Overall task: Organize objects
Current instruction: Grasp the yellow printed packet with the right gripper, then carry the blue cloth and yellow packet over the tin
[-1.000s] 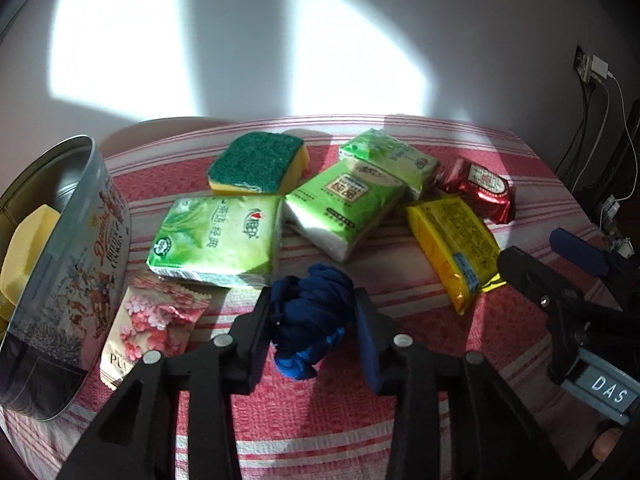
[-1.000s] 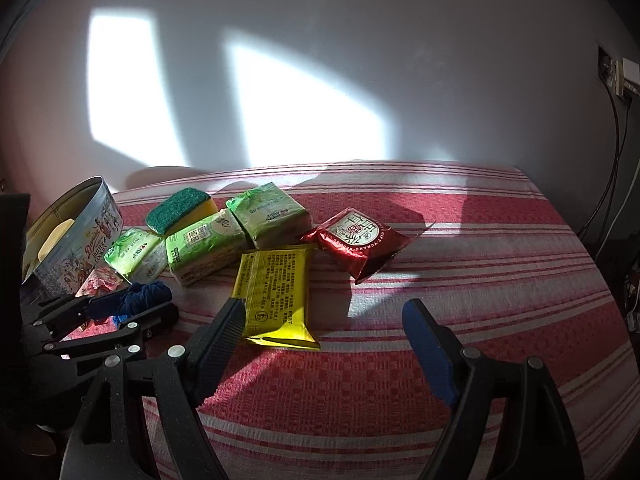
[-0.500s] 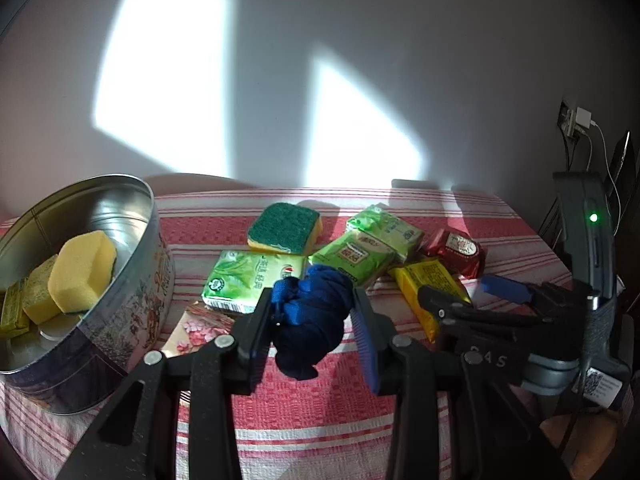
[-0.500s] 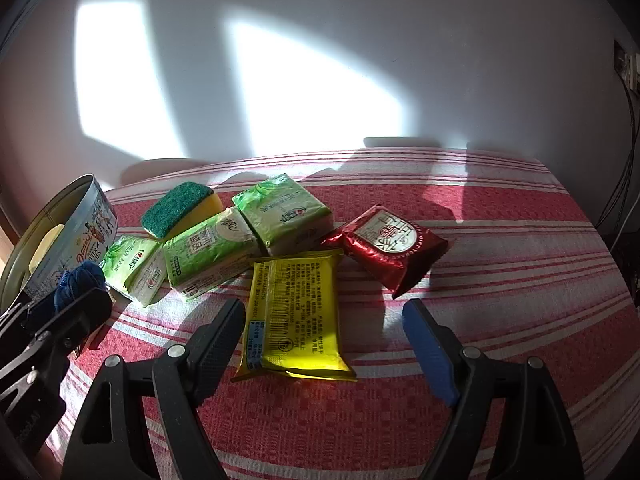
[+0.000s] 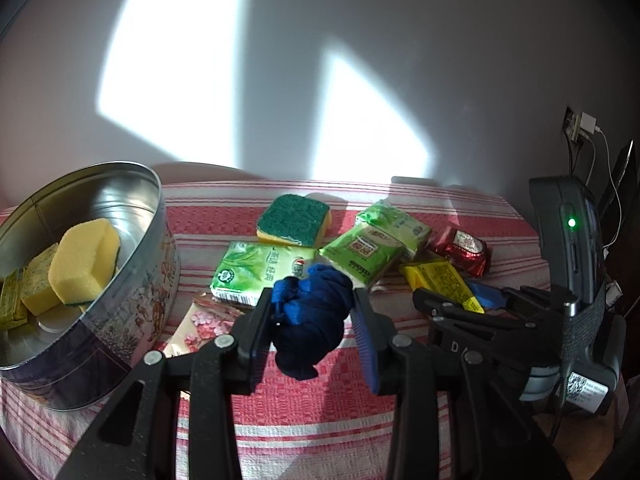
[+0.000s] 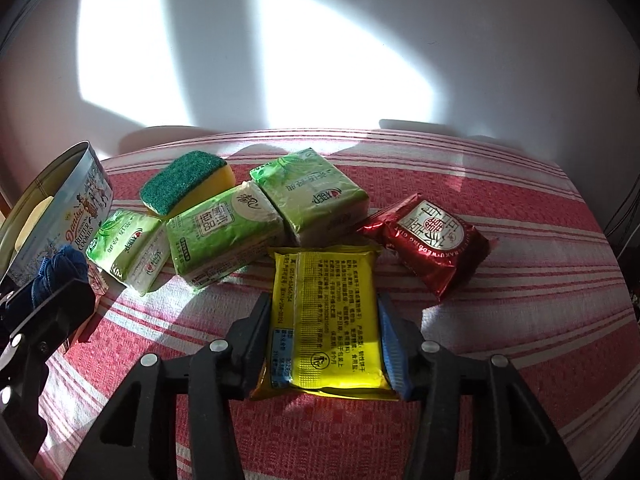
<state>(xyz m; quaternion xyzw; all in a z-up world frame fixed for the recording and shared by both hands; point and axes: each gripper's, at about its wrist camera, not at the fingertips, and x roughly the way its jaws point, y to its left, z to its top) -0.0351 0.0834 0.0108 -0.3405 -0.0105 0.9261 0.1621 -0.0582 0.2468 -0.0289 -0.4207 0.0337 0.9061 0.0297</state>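
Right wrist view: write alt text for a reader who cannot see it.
The right gripper has just closed its jaws on the sides of a yellow packet lying on a red striped cloth. Behind it lie a red packet, three green tissue packs and a green-topped sponge.

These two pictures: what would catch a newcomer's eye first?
Probably the yellow packet lying on the red striped cloth, squeezed between the right gripper fingers, which have just closed on it. Next, the blue cloth bundle pinched in the left gripper beside the round cookie tin.

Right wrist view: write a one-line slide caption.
Right gripper closes its jaws on the yellow packet lying on the striped cloth.
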